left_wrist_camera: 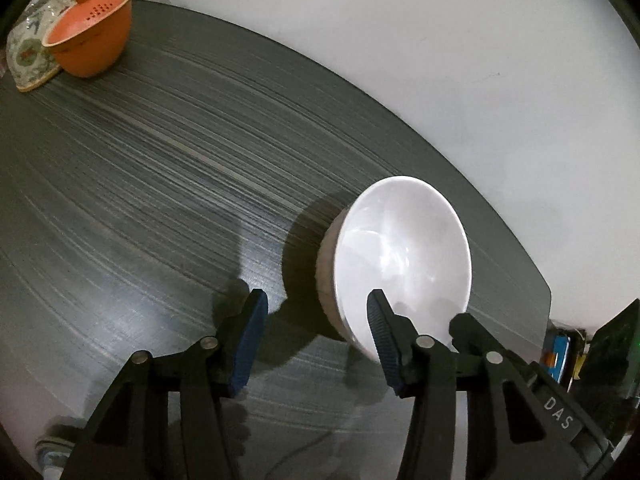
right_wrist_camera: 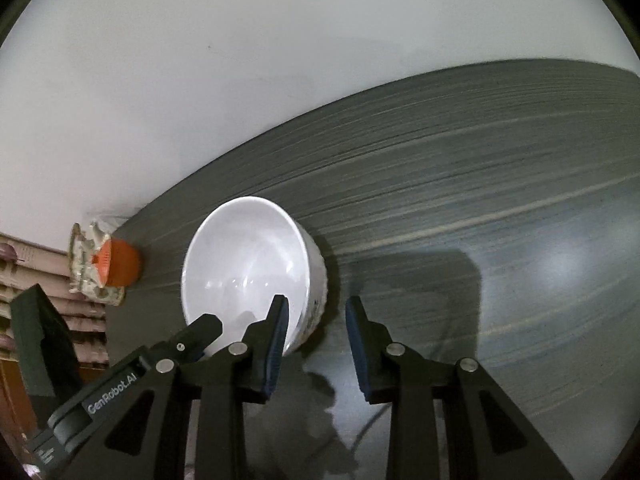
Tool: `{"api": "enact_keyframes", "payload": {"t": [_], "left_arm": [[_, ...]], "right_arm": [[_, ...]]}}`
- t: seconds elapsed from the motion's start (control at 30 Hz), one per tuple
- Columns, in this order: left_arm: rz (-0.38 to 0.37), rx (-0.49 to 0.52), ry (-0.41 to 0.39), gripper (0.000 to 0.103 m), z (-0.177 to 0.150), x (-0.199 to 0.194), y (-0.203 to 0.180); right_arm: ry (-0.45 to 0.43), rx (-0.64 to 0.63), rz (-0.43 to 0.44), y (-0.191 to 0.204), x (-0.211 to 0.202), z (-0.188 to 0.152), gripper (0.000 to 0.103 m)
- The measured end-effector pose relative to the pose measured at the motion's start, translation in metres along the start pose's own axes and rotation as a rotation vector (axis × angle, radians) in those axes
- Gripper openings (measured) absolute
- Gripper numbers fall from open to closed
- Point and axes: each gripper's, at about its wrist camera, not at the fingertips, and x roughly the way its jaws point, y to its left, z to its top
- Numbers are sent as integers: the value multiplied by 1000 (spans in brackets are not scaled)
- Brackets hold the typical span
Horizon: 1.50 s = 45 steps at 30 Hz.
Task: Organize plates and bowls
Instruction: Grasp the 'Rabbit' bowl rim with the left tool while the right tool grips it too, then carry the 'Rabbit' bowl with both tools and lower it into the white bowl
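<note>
A white bowl [left_wrist_camera: 400, 256] stands on the dark grey streaked table [left_wrist_camera: 168, 184]; it also shows in the right wrist view [right_wrist_camera: 248, 268]. My left gripper [left_wrist_camera: 318, 300] is open, its jaws straddling the bowl's left rim without closing on it. My right gripper [right_wrist_camera: 316, 306] is open, its jaws straddling the bowl's right rim. The other gripper's finger shows at the bowl's edge in each view. An orange lidded bowl [left_wrist_camera: 90, 32] sits at the far left corner, leaning on a patterned dish [left_wrist_camera: 28, 52].
The orange bowl [right_wrist_camera: 120, 264] and patterned dish [right_wrist_camera: 86, 268] stand at the table's left edge in the right wrist view. A white wall runs behind the table. Shelving and a dark box [right_wrist_camera: 40, 344] lie left of the table.
</note>
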Motion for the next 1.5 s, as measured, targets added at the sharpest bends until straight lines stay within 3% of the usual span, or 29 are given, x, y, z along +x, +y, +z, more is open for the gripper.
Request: {"api": "enact_keyframes", "payload": {"t": [0.13,0.27,0.37,0.53,1.0,1.3,1.5], "left_arm": [[6,11,10,30,-1,10,0],[-22,37,-5,17,-5,12,-6],[17,66,-18,17,-15,6,-10],[15,70,-11,17,-34,-16,-4],[58,191,-107,17,-94,-111,-20],[52,233,-114,17,-152,-135,-31],[52,264,-105,17,-192,-145,-37]], "right_arm": [[-4,-7,-2,3,11,1,30],[-2,-8,14,2,18,-4,17],[8,-6,12,2,15,-11,16],[8,-15,33,2,-5,-25,16],[-80,-76,81,3,-105,-78,16],[-137,-114,79,-7,-158,-123,16],[-138,-108,66,-15,-171,-153,16]]}}
